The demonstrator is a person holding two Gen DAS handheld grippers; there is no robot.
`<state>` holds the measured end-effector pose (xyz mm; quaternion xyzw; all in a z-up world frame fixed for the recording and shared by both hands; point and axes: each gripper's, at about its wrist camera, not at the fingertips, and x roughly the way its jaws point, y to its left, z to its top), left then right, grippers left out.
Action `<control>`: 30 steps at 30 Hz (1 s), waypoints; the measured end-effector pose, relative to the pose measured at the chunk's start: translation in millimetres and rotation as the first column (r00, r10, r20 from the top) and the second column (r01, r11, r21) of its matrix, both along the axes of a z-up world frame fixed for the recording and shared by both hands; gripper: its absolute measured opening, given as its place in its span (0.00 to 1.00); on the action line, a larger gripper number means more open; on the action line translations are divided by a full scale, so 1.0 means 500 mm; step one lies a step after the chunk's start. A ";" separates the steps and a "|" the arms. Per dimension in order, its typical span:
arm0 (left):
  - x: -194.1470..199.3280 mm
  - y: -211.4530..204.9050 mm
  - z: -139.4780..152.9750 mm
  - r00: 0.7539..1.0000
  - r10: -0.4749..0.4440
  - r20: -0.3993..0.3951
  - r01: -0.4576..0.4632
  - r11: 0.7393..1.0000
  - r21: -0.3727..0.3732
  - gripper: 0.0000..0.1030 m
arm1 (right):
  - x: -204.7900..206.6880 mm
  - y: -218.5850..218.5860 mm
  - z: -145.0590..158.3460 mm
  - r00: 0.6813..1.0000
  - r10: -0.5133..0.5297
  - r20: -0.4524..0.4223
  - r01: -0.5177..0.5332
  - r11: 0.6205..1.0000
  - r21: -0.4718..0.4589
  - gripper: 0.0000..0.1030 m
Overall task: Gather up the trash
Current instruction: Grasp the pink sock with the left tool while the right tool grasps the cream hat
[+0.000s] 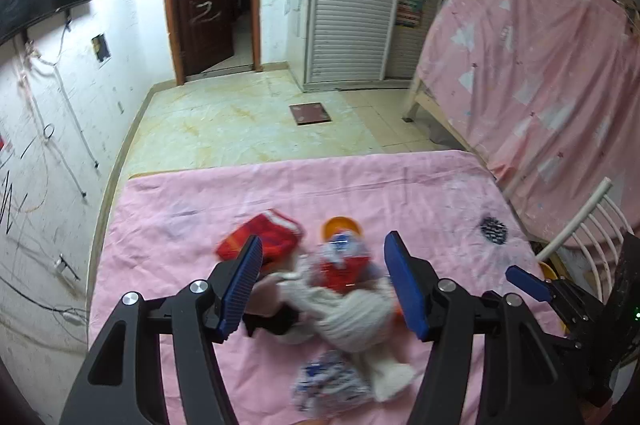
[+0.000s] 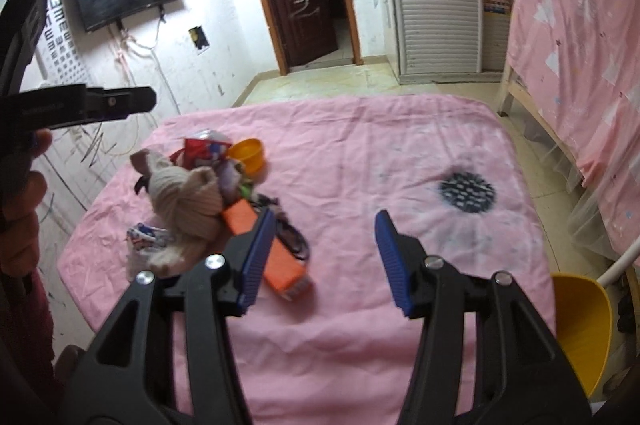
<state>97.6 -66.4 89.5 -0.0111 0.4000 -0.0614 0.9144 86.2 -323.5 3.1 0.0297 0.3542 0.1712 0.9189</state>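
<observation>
A pile of litter lies on the pink cloth (image 1: 400, 185) of the table. It holds a red snack bag (image 1: 264, 239), a crumpled red and blue wrapper (image 1: 340, 265), a cream knitted cloth (image 1: 352, 317) and a blue and white wrapper (image 1: 328, 385). My left gripper (image 1: 324, 239) hovers open over the pile with nothing between its pads. In the right wrist view the pile (image 2: 188, 193) sits to the left. My right gripper (image 2: 326, 215) is open over bare cloth, and its left pad stands in front of an orange flat object (image 2: 276, 261).
An orange bowl (image 1: 340, 225) sits behind the pile and a black cord (image 2: 294, 239) beside it. A yellow bin (image 2: 580, 329) stands off the table's right corner by a white chair (image 1: 580, 213). A pink-draped bed frame (image 1: 540, 65) is to the right. Floor scales (image 1: 310, 113) lie ahead.
</observation>
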 end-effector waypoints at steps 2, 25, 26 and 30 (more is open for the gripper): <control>0.000 0.024 -0.007 1.000 0.016 0.000 -0.016 1.000 0.004 0.55 | 0.006 0.022 0.003 1.000 0.011 0.003 -0.011 1.000 -0.018 0.49; 0.035 0.160 -0.117 0.990 0.031 -0.139 -0.057 0.981 -0.188 0.55 | 0.019 0.202 0.006 0.982 0.189 0.005 -0.189 0.981 -0.049 0.65; 0.038 0.158 -0.120 0.989 0.025 -0.147 -0.054 0.979 -0.197 0.55 | 0.022 0.206 0.002 0.982 0.191 -0.003 -0.191 0.980 -0.050 0.65; 0.046 0.148 -0.137 0.985 0.022 -0.168 -0.056 0.978 -0.200 0.55 | 0.034 0.217 -0.013 0.980 0.195 -0.027 -0.196 0.980 -0.038 0.65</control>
